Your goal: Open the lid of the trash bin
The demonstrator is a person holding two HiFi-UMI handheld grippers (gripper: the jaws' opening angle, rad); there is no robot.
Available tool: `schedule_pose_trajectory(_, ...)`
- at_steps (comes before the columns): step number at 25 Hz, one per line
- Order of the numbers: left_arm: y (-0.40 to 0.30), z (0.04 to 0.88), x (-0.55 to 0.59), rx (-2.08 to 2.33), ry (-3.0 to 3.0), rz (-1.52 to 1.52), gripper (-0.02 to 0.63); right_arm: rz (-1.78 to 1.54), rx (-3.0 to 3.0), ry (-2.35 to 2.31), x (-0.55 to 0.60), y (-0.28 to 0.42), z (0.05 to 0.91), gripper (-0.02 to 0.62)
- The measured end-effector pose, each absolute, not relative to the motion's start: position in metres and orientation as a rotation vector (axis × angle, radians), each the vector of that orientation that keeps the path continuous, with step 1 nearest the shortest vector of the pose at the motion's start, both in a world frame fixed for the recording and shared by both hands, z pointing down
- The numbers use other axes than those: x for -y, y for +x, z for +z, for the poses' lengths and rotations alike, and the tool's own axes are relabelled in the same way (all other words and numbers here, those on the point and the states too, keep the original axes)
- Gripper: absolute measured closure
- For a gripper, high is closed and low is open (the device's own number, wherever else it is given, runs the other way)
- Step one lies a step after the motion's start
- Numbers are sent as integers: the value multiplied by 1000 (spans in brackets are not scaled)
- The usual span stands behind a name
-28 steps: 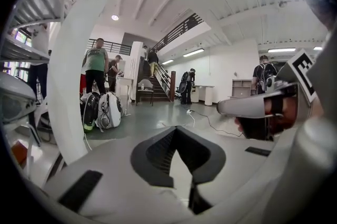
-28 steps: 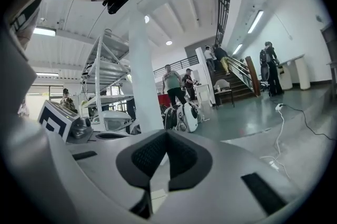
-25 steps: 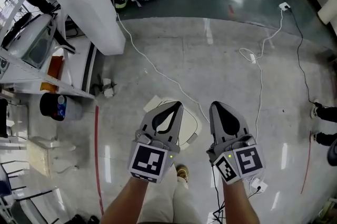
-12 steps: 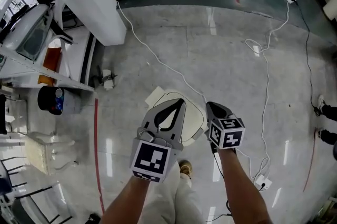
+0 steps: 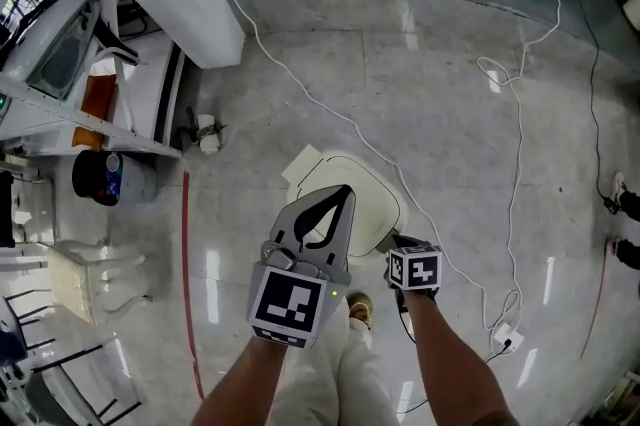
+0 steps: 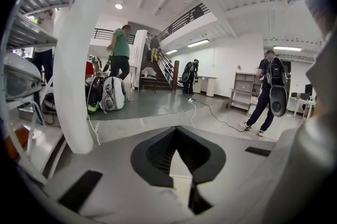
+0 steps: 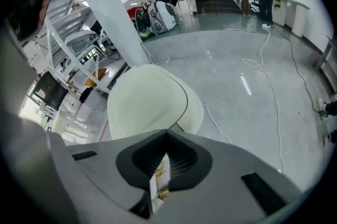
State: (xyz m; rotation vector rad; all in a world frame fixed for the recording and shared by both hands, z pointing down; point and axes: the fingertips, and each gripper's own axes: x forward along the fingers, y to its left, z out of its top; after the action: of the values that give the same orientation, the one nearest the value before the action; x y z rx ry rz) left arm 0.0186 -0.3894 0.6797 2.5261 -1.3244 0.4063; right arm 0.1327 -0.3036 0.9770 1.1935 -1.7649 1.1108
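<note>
The left tongs (image 5: 338, 192) hang over the trash bin (image 5: 372, 196), the right tongs (image 5: 398, 240) just right of it.

Bright room, glare streaks on floor (image 5: 420, 94), fisheye-warped edges.

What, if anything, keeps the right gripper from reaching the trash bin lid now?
Probably nothing, so yes: the right gripper points straight at the lid from its near edge, with nothing visible between them, though its jaws are shut.
</note>
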Motion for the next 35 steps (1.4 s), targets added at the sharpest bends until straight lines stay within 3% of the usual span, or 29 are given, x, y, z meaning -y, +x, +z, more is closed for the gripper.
schedule_pose_trajectory(20,20,686,384,1305,2514,406,614,1203,1754,1190,291,132,991,565)
schedule_pose_trajectory(29,25,664,390,1318,2534,379,614,1223,1780,1264,311,134,960,566)
schedule_pose_trajectory(35,22,609,398,1352,2557,336,614,1163,1867,1335,362,138,886,566)
